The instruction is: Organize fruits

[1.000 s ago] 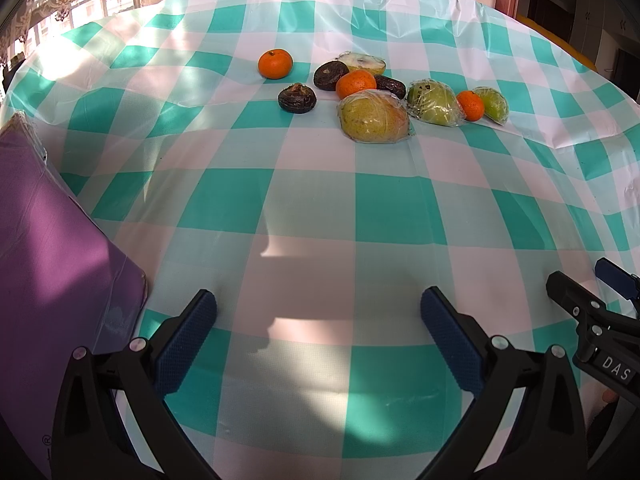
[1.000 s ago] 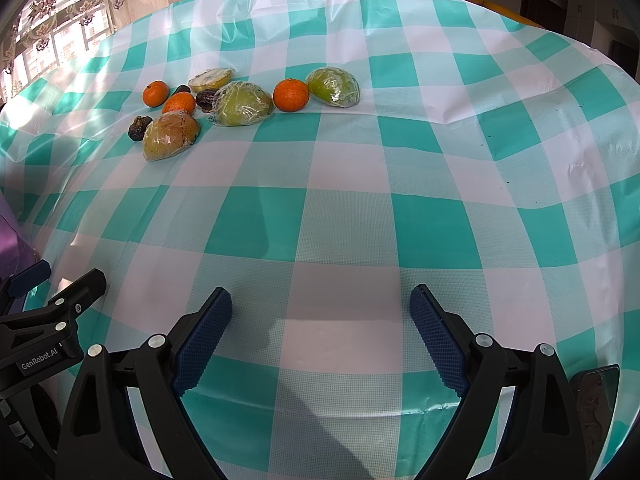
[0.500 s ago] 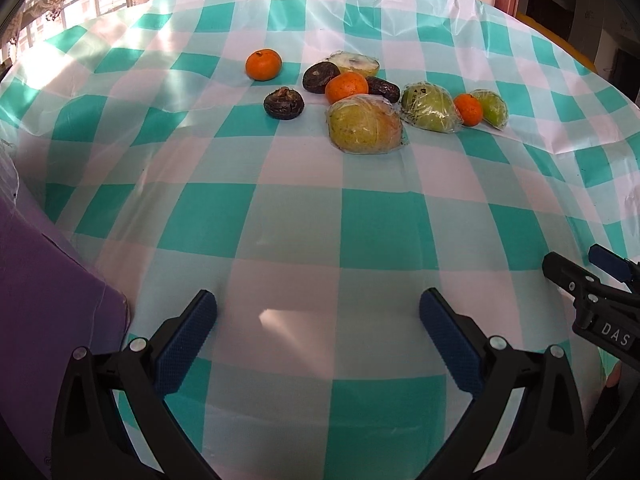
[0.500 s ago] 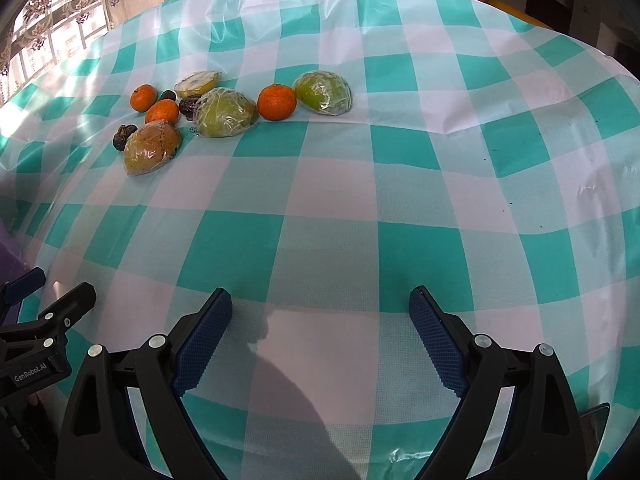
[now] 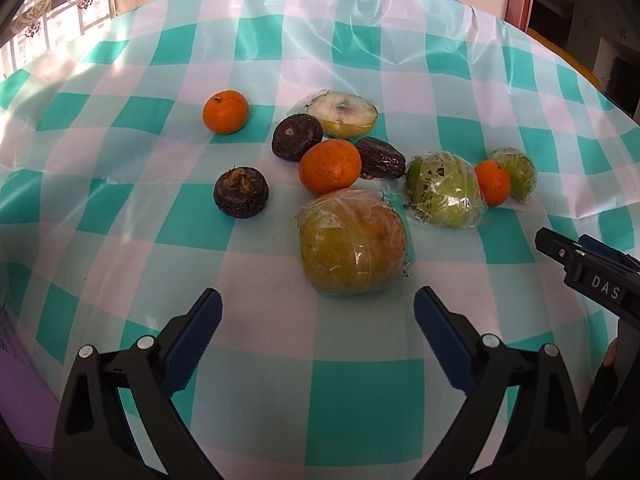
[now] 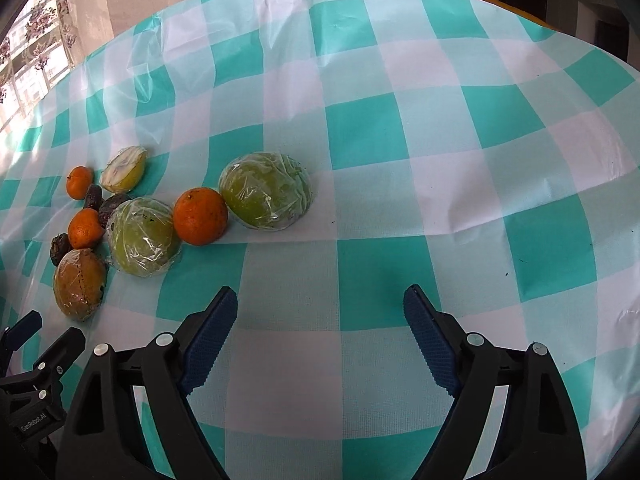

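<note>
A cluster of fruit lies on the teal-and-white checked tablecloth (image 5: 280, 320). Nearest my open, empty left gripper (image 5: 318, 312) is a plastic-wrapped yellow-brown fruit (image 5: 352, 240), just beyond the fingertips. Behind it lie three oranges (image 5: 330, 166), three dark round fruits (image 5: 240, 192), a cut half fruit (image 5: 344, 114) and wrapped green fruits (image 5: 444, 190). My right gripper (image 6: 320, 312) is open and empty, short of an orange (image 6: 200, 216) and two wrapped green fruits (image 6: 266, 190), which lie to its front left.
A purple object (image 5: 16, 392) shows at the left wrist view's lower left edge. The right gripper's body (image 5: 592, 276) enters the left view at the right. A wall and curtained window (image 6: 36, 48) stand behind the table.
Both grippers have moved forward toward the fruit cluster, which looks much larger and closer. Both stay open. No fruit has moved.
</note>
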A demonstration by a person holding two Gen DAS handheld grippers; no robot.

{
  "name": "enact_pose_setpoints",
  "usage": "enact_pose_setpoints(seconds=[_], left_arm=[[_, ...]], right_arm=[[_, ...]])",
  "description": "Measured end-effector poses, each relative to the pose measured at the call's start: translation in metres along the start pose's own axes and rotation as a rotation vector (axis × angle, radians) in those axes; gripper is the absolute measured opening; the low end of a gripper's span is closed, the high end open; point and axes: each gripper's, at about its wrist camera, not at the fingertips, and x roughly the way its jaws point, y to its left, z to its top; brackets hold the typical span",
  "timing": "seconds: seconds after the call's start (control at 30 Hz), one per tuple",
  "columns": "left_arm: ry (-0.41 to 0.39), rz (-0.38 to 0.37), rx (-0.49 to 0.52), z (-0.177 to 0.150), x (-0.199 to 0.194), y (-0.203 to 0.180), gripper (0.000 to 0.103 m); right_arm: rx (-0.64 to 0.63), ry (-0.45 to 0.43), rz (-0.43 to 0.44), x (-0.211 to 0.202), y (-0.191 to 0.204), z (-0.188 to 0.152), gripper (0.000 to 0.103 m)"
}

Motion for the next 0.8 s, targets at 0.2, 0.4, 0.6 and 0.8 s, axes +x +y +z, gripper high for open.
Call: enact_pose_setpoints(seconds=[0.2,0.4,0.6,0.8], left_arm=[[0.011,-0.033,-0.018,0.016,0.015,0.000,0.095],[0.010,-0.026,0.002,0.025,0.022,-0.008,0.091],[0.007,-0.005,0.011,0.029,0.025,-0.011,0.087],[-0.030,-0.023,0.026,0.023,0.014,-0.013,0.062]], right_arm=[[-0.042,0.016,0.009,0.023,0.009,0.027,0.080],[-0.067,0.018,0.008,0.043,0.019,0.049,0.077],[-0.099,-0.002,0.026,0.046,0.032,0.055,0.059],[-0.064,-0.018,0.071,0.045,0.027,0.058,0.053]])
